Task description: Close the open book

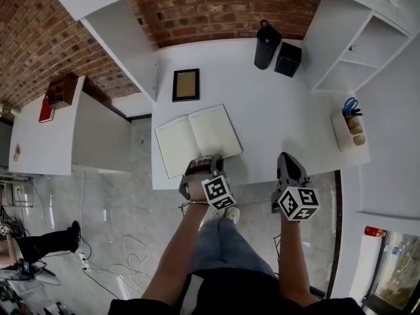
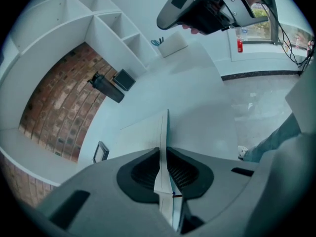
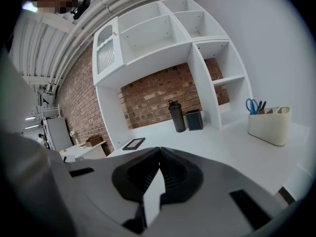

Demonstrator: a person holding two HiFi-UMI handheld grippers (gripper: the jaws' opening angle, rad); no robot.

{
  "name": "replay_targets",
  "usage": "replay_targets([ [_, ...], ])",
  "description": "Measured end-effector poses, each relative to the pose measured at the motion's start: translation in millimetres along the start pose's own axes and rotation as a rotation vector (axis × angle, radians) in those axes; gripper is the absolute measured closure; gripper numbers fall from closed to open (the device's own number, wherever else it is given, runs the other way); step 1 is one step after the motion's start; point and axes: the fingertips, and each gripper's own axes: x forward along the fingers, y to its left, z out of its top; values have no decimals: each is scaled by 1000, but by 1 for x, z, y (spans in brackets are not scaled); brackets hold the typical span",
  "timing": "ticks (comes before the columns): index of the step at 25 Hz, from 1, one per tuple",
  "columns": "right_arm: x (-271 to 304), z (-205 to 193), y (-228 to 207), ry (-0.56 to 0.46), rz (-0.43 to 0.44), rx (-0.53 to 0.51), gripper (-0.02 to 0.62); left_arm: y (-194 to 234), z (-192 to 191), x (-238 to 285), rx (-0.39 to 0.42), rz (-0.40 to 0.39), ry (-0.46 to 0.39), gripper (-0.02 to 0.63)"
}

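Observation:
An open book (image 1: pixel 197 138) with blank cream pages lies flat on the white desk (image 1: pixel 275 123), near its front edge. My left gripper (image 1: pixel 205 163) is at the book's near edge, at the bottom of the right-hand half. In the left gripper view its jaws (image 2: pixel 163 154) are shut on a thin edge of the book (image 2: pixel 143 135), which runs between the pads. My right gripper (image 1: pixel 286 159) hovers over bare desk to the right of the book, apart from it. Its jaws (image 3: pixel 159 152) are shut with nothing between them. It also shows at the top of the left gripper view (image 2: pixel 197 11).
A framed picture (image 1: pixel 186 84) lies behind the book. A black bottle (image 1: pixel 266 44) and a black box (image 1: pixel 288 59) stand at the back. A white holder with scissors (image 1: pixel 348 126) sits at the right edge. White shelves flank the desk on both sides.

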Motion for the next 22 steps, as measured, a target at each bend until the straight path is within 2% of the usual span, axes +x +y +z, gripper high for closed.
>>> replay_targets([
  [6, 4, 0, 13, 8, 25, -14, 595, 16, 4, -20, -170, 67, -103, 565],
  [13, 16, -1, 35, 23, 78, -36, 595, 38, -5, -46, -461, 148, -223, 571],
  [17, 24, -1, 56, 32, 117, -51, 597, 44, -17, -59, -645, 161, -280, 574],
  [22, 34, -4, 82, 48, 167, -72, 595, 41, -39, -68, -832, 149, -316, 578],
])
